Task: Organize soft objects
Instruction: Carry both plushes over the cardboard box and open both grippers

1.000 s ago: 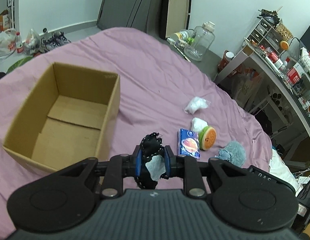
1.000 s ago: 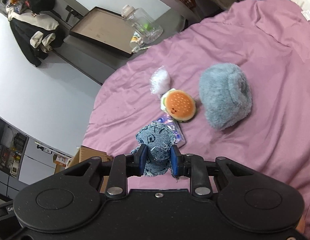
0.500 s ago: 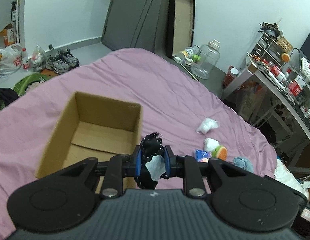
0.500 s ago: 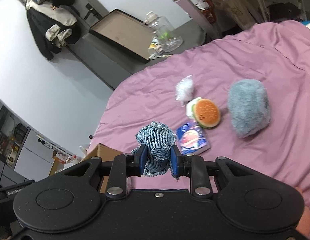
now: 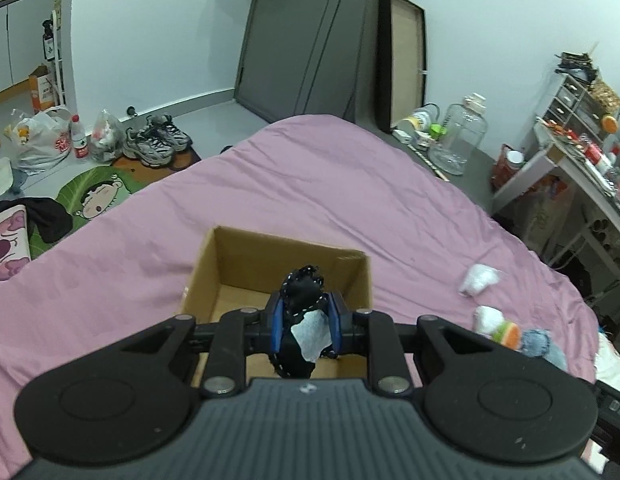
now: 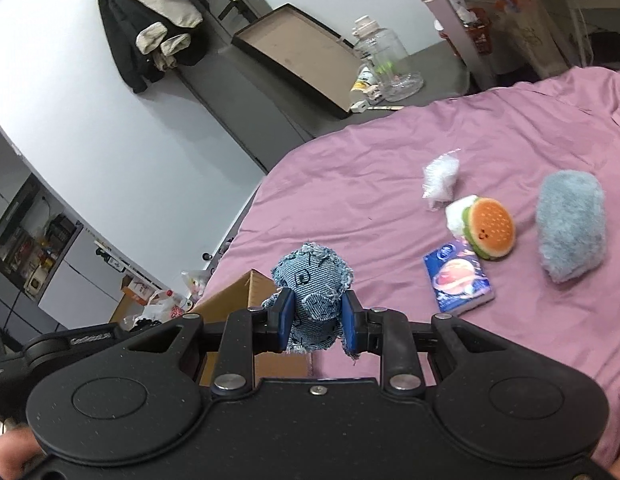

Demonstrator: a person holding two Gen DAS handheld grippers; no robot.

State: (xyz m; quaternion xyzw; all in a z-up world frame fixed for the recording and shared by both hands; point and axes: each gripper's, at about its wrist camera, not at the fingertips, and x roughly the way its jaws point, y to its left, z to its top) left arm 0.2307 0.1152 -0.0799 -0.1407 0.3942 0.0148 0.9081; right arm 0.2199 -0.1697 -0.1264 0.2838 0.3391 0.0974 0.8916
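Note:
My left gripper (image 5: 304, 326) is shut on a black soft toy (image 5: 300, 300) with a white tag, held above the open cardboard box (image 5: 230, 264) on the purple bed. My right gripper (image 6: 316, 320) is shut on a blue denim soft toy (image 6: 314, 280), held above the bed just right of the box (image 6: 238, 296). On the bed lie a burger plush (image 6: 488, 232), a grey-blue fluffy plush (image 6: 570, 224), a blue packet (image 6: 456, 282) and a white plastic-wrapped item (image 6: 440, 178). The burger plush (image 5: 506, 328) and the white item (image 5: 478, 280) also show in the left wrist view.
The purple bed (image 5: 310, 184) fills the middle. Shoes (image 5: 156, 144), bags and a green mat lie on the floor at left. A glass jar (image 5: 458, 140) stands beyond the bed. A cluttered desk (image 5: 582, 160) runs along the right.
My left gripper has lifted and moved over the box with the black toy. My right gripper has risen and moved left toward the box with the denim toy.

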